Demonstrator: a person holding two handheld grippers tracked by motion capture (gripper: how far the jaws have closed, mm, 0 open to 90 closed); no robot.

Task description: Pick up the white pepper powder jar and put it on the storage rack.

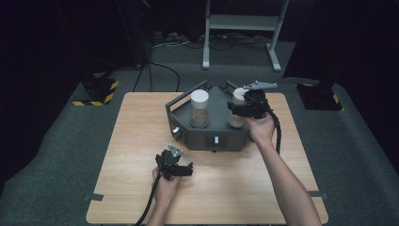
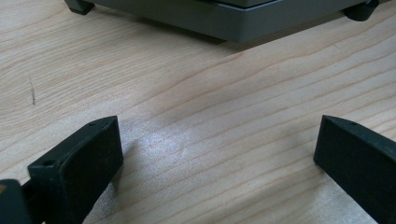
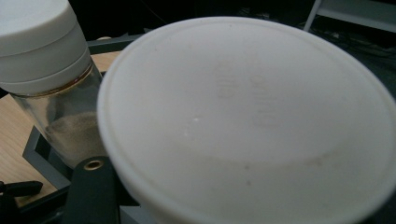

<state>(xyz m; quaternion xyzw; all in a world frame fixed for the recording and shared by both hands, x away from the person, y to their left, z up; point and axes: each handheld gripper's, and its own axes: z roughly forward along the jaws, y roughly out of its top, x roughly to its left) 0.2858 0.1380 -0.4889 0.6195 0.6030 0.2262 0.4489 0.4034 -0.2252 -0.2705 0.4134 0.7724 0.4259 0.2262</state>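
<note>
We saw the left gripper (image 2: 217, 154) low over the wooden table (image 2: 196, 93), its two black jaws standing wide apart with bare wood between them. Ahead sat a grey base (image 2: 233, 21) on dark feet (image 2: 79, 5).

white lid (image 3: 252, 116) blurred, edges cut off

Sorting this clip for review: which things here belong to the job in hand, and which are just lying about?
In the job:
- right tongs, shut on the right jar
- right jar, white lid
- grey holder tray

Not in use:
- left jar, standing in the tray
- left tongs, open above the table
- metal stand and cables on the floor
</note>
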